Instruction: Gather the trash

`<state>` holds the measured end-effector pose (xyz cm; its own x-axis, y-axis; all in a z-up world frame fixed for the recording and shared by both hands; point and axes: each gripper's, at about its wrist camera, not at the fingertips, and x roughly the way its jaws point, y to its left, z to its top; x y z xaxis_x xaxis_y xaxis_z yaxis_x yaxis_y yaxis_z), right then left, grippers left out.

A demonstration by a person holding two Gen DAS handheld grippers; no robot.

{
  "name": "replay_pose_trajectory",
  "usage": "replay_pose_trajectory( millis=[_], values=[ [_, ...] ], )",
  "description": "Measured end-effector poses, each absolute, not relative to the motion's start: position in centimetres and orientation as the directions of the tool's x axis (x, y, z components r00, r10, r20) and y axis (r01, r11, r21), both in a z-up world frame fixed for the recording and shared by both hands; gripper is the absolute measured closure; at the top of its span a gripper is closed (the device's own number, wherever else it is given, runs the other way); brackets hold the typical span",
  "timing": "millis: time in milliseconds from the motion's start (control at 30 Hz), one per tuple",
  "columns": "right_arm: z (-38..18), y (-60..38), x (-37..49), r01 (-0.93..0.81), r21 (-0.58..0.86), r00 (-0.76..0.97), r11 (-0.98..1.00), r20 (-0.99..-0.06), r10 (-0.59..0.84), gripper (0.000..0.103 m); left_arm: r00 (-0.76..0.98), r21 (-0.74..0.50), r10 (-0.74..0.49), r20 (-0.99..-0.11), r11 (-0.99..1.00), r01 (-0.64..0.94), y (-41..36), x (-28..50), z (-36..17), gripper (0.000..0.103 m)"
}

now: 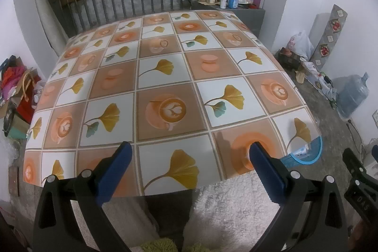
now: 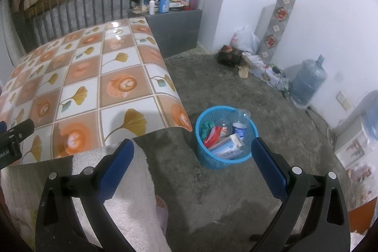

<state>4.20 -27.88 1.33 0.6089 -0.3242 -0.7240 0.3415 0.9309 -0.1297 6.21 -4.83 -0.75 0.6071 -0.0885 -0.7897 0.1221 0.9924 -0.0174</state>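
Hovering wide and empty, both the left tongs (image 1: 189, 152) and right tongs (image 2: 192, 150) find the table (image 1: 165, 77) bare, trash sitting in the blue basket (image 2: 225, 135) at frame centre, so a last sweep looks wise.

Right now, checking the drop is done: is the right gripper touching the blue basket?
Apart. The right wrist view shows the right gripper open and empty, with bare floor between its fingers and the blue basket.

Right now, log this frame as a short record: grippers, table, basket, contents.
left hand-held gripper: open, empty, above table's near edge
right hand-held gripper: open, empty, pointed toward basket
table: patterned cloth, no loose items visible
basket: blue, on floor beside table's right corner
contents: clear bottle, carton, red wrapper
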Motion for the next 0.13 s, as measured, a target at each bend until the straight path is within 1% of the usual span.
replay_pose_trajectory(
  millis=[133],
  values=[
    [1.15,-27.81,4.23,0.353,-0.13,0.601,0.926,-0.727,-0.331,0.008,0.603,-0.022,-0.092,-0.793,0.992,0.122,-4.64,6.11,-0.86,0.006]
  ],
)
